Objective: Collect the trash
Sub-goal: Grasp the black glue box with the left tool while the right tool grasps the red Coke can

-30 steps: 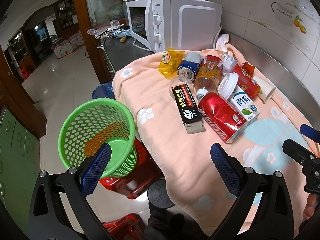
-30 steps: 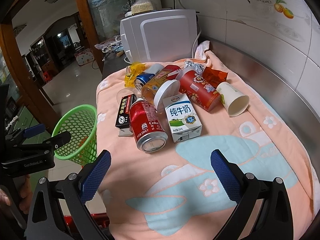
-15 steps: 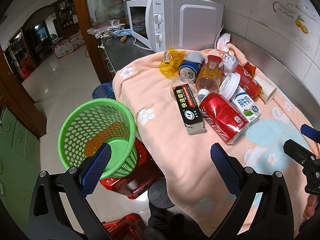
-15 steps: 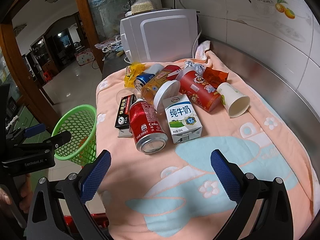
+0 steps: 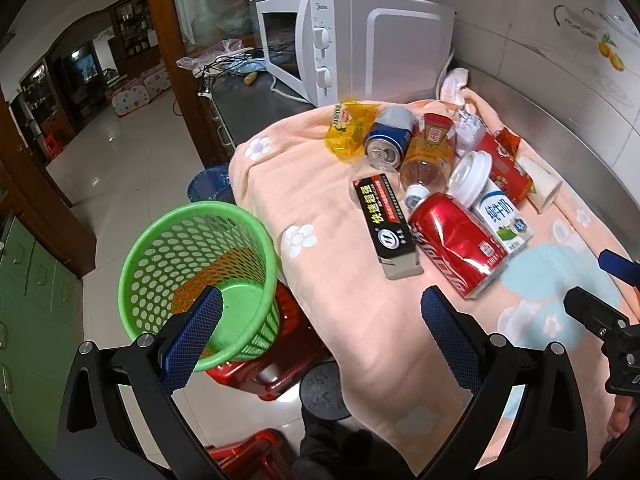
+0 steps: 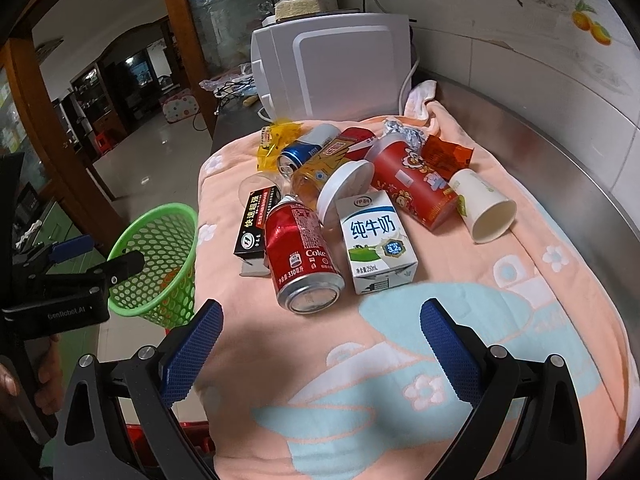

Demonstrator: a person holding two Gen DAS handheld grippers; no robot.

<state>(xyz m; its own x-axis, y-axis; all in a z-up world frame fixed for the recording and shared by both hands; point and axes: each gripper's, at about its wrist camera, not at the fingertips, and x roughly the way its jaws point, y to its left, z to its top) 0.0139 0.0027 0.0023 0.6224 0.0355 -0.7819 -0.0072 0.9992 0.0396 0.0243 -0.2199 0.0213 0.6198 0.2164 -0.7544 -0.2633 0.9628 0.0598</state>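
Only part of the trash pile (image 6: 344,196) on the peach blanket (image 6: 440,344) shows clearly; items at its back overlap. Both tongs gape wide, empty: left gripper (image 5: 320,332) over the green basket's (image 5: 160,232) rim, right gripper (image 6: 320,340) near the red can (image 6: 302,252).

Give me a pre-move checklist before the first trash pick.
1. Right gripper open and empty: ok, jaws spread wide, nothing between them.
2. Left gripper open and empty: ok.
3. Nearest target free to grab: ok, the dented red cola can lies on its side at the front of the pile, beside the white milk carton.
4. Green perforated plastic basket upright, mouth unobstructed: ok, it stands off the table edge on a red stool.
5. Basket has room: ok, its bottom shows bare in the left wrist view.
6. Peach blanket lies flat under the can: cannot tell.
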